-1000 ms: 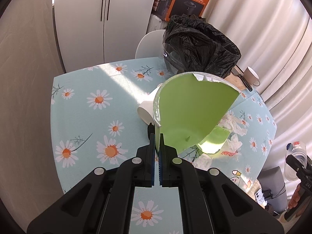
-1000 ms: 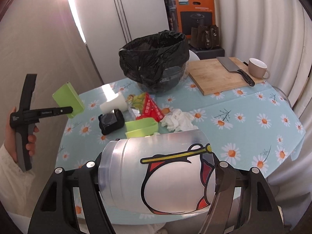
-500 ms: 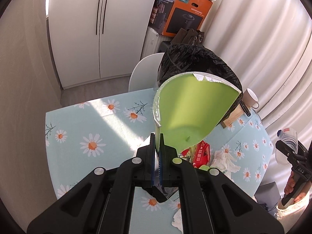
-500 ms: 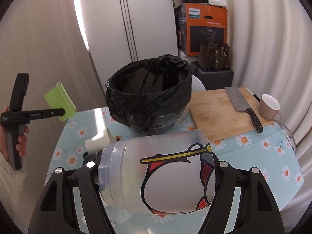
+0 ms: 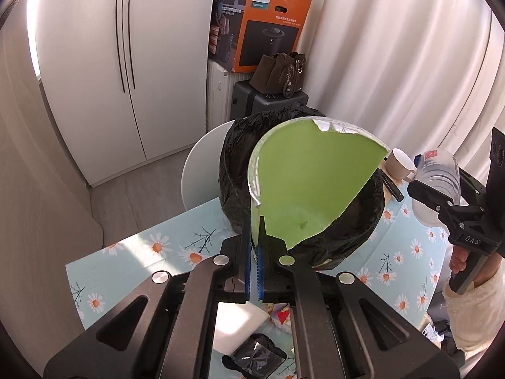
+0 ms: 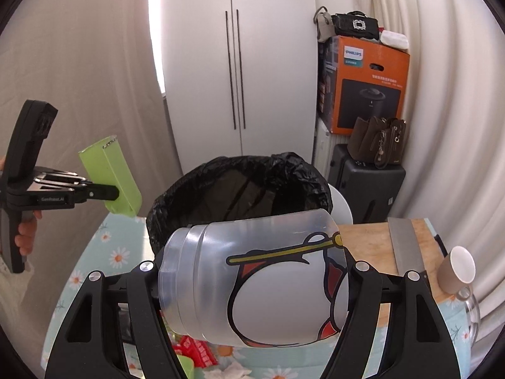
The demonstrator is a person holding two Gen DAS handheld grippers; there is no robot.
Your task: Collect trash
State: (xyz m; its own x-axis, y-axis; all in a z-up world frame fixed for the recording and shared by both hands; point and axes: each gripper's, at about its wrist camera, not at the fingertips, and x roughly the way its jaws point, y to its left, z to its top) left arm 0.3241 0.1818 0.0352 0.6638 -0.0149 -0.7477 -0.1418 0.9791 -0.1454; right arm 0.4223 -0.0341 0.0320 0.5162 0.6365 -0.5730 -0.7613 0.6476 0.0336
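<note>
My left gripper [image 5: 254,237] is shut on a green carton [image 5: 309,183], held up in front of the black-lined trash bin [image 5: 235,170]. It also shows in the right wrist view [image 6: 110,177], left of and above the bin [image 6: 240,183]. My right gripper [image 6: 252,271] is shut on a clear plastic bottle with a cartoon print [image 6: 258,281], lying sideways between the fingers just in front of the bin. In the left wrist view the bottle [image 5: 438,180] hangs at the bin's right side.
On the daisy tablecloth [image 5: 132,262] lie a white roll [image 5: 236,325], a black wrapper [image 5: 258,357] and red packaging [image 6: 199,353]. A cutting board [image 6: 372,243] with a cleaver [image 6: 404,243] and a cup [image 6: 457,268] sit right of the bin. A white chair [image 5: 199,170] stands behind.
Both grippers have risen and moved toward the bin with their loads. The carton and the bottle now sit close to the bin's rim on either side.
</note>
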